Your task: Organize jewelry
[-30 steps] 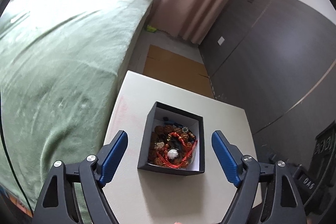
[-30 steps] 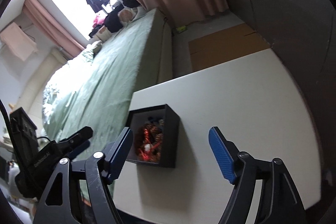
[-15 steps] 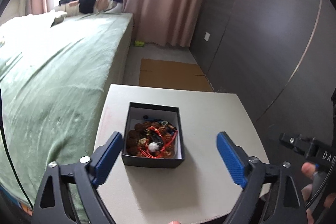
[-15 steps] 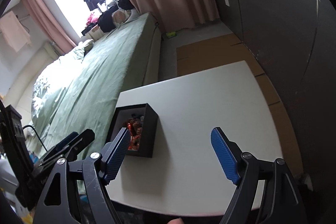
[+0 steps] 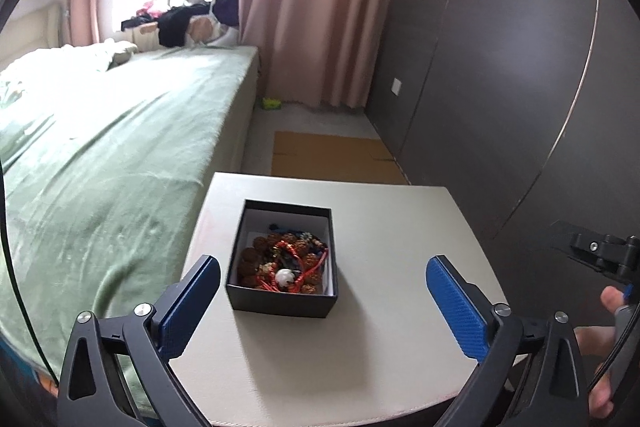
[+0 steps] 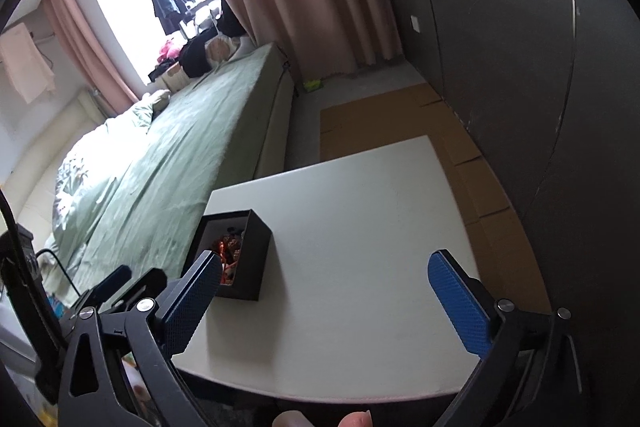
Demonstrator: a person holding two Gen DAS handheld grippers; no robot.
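Green bed (image 5: 100,147) left, pink curtain (image 5: 320,7) at back, flat cardboard (image 5: 332,157) on floor w/ dark wall panels (image 5: 500,87) right.

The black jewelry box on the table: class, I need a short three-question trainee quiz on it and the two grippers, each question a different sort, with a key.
1. True or false: the black box has a lid on it.
2. Multiple choice: where does the box sit on the white table? A) nearer the edge beside the green bed B) nearer the edge beside the dark wall panel C) hanging over the near edge
3. Short answer: what is between the blue fingers of the right gripper?

Key: 1. False; it is open, with beaded jewelry showing. 2. A. 3. Nothing; both it and the left gripper are open, and their jaws have just been opening.
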